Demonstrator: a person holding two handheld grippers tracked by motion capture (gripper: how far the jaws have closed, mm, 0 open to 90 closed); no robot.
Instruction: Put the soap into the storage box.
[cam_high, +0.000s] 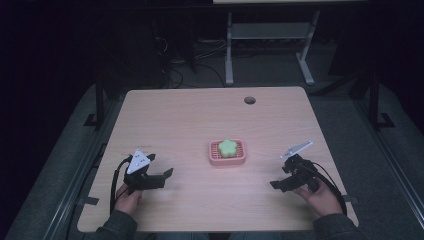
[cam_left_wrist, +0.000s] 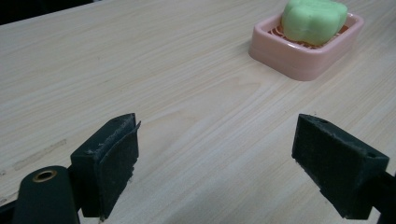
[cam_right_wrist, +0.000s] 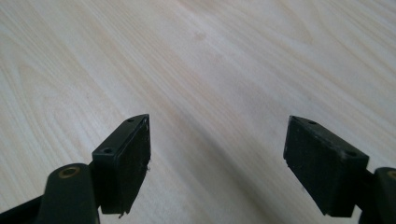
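A green flower-shaped soap (cam_high: 228, 147) (cam_left_wrist: 314, 19) lies in a pink soap dish (cam_high: 215, 159) (cam_left_wrist: 299, 60) near the middle of the wooden table (cam_high: 190, 120). My left gripper (cam_high: 161, 177) (cam_left_wrist: 217, 154) rests near the table's front left, held by a hand, jaws wide apart with nothing between them; the dish lies ahead and to its right. My right gripper (cam_high: 278, 184) (cam_right_wrist: 217, 156) sits at the front right, also open and empty, over bare wood.
A round cable hole (cam_high: 249, 100) is near the table's far edge. Beyond the table stands a grey metal frame (cam_high: 270, 35) on a dark floor with cables. Table edges lie close behind both hands.
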